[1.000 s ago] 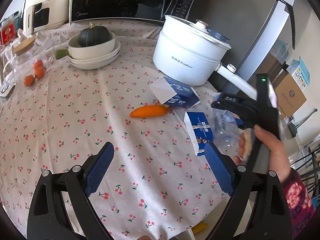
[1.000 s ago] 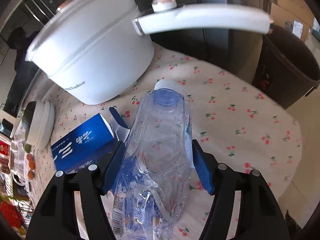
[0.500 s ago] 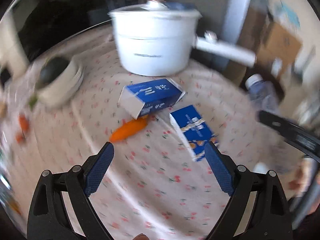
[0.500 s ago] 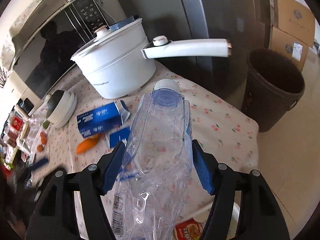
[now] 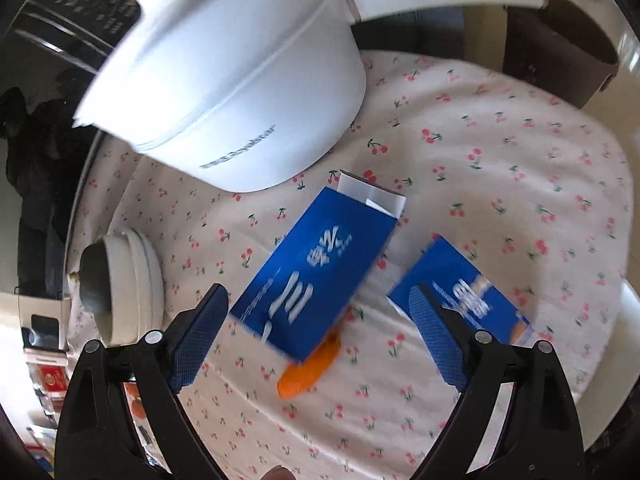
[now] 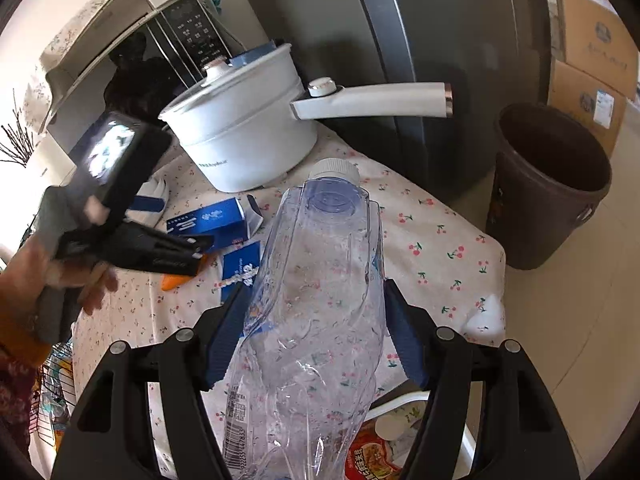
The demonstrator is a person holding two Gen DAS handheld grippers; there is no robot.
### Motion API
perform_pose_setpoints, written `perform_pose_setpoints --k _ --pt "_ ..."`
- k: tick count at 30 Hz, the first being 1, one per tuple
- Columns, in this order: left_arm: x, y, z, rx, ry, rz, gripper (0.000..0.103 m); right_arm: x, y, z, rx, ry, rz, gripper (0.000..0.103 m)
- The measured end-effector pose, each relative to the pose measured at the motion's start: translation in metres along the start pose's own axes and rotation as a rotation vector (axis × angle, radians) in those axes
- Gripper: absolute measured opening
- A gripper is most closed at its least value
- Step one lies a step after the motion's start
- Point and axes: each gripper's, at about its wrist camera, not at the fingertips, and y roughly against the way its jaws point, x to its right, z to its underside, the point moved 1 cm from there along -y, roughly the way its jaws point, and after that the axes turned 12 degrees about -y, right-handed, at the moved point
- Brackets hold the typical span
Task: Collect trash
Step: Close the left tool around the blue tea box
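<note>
My right gripper (image 6: 314, 330) is shut on a crushed clear plastic bottle (image 6: 320, 300) with a white cap, held above the table edge. My left gripper (image 5: 318, 340) is open and empty, hovering over a long blue carton (image 5: 312, 280) lying on the cherry-print tablecloth (image 5: 500, 160). A second, smaller blue carton (image 5: 468, 296) lies just to its right, beside the right finger. Both cartons show in the right wrist view, the long one (image 6: 208, 220) and the small one (image 6: 242, 264). The left gripper (image 6: 200, 254) shows there too. A dark brown trash bin (image 6: 548, 184) stands on the floor past the table.
A white electric pot (image 5: 240, 92) with a long handle (image 6: 372, 100) stands behind the cartons. An orange carrot (image 5: 308, 372) lies under the long carton's near end. A bowl stack with a dark squash (image 5: 116, 292) is at left. A microwave (image 6: 176, 52), fridge (image 6: 440, 40) and cardboard boxes (image 6: 592, 52) stand behind.
My left gripper has swung in over the long blue carton, still open. My right gripper has lifted back from the table with the bottle, and the bin has come into fuller view.
</note>
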Motion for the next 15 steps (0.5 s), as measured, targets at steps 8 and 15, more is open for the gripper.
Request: perform_pose_setpoints --k 8,15 --pt "-0.011 -0.030 -0.005 -0.038 0.012 0.000 0.063 0.005 0.009 -0.003 0.025 0.009 0.007 0.066" --pt "-0.027 -0.003 0.020 0.073 0.131 0.000 0.026 0.000 0.009 0.001 0.015 0.015 -0.001 0.066"
